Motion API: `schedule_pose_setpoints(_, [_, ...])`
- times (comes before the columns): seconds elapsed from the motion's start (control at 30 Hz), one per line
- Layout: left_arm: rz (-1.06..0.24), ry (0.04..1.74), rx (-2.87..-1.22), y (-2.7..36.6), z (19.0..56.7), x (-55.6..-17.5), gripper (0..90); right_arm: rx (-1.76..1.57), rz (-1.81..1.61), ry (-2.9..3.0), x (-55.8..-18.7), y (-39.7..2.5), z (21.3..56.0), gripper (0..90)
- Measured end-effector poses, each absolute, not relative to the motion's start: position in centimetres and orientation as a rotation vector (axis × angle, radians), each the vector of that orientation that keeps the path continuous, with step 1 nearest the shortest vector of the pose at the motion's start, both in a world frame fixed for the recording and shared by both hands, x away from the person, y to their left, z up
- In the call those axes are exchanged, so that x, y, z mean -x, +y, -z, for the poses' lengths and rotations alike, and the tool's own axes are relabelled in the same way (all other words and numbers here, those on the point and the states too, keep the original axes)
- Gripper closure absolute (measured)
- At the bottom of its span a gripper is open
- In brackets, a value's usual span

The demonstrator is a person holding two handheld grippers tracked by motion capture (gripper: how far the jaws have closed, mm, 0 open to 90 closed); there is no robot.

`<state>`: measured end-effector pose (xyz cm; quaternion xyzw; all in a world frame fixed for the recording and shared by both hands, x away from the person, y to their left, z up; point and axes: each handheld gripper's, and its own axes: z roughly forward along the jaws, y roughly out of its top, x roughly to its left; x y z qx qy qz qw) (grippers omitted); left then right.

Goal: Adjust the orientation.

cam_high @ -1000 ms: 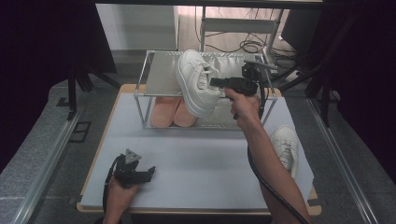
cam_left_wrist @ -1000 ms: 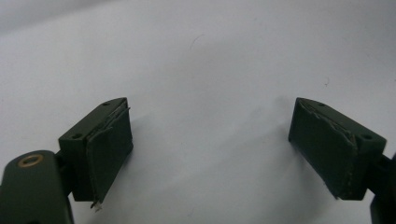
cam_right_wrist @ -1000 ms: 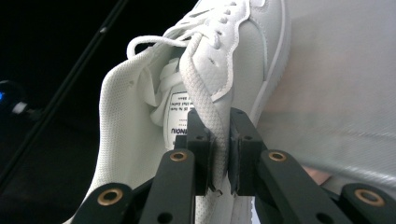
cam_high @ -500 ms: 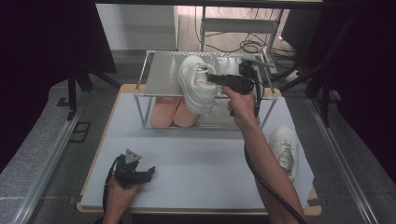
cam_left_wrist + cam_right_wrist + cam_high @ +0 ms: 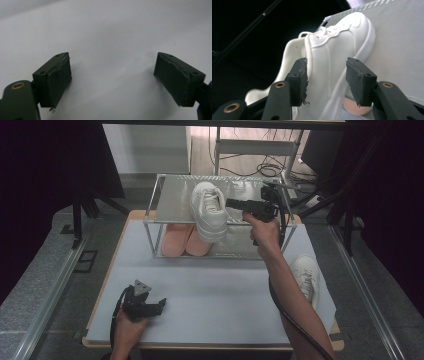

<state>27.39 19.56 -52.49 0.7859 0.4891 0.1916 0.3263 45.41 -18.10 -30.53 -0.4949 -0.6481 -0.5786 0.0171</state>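
A white sneaker (image 5: 209, 212) lies on the top shelf of a metal rack (image 5: 175, 195), toe to the back and heel past the front edge. My right gripper (image 5: 230, 203) reaches in from the shoe's right. In the right gripper view the jaws of the right gripper (image 5: 327, 80) stand apart on either side of the white sneaker's (image 5: 329, 57) side wall. Near the table's front left corner, my left gripper (image 5: 157, 306) rests low. In the left gripper view the left gripper (image 5: 112, 80) is open over bare white tabletop.
A pair of pink shoes (image 5: 187, 240) stands on the lower level under the rack top. A second white sneaker (image 5: 305, 275) lies on the table at the right, beside the person's right forearm. A white mat (image 5: 220, 295) covers the table in front of the rack.
The white sneaker has settled flatter onto the rack top and the right gripper has edged back a little. The left gripper has stayed put.
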Motion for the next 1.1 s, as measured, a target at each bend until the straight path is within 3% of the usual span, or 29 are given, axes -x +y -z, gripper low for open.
schedule_pose_setpoints(0.2, [-0.504, 1.281, -2.057, 19.5, 52.5, -27.4, 14.4, 1.474, 1.782, -2.119, -44.0, -19.2, 30.9, 52.3])
schedule_pose_setpoints(0.43, [-0.504, 1.280, -2.060, 19.6, 52.5, -27.4, 14.4, 1.365, 1.780, -2.200, -41.7, -19.2, 32.3, 59.9])
schedule_pose_setpoints(0.53, [-0.503, 1.283, -2.052, 19.5, 52.5, -27.4, 14.4, 1.321, 1.770, -2.234, -40.6, -19.0, 32.8, 63.5])
schedule_pose_setpoints(0.83, [-0.503, 1.283, -2.052, 19.5, 52.5, -27.4, 14.4, 1.159, 1.779, -2.307, -37.3, -18.0, 33.8, 85.9])
schedule_pose_setpoints(1.1, [-0.502, 1.283, -2.052, 19.5, 52.5, -27.4, 14.4, 1.110, 1.787, -2.386, -37.2, -16.5, 33.6, 89.2])
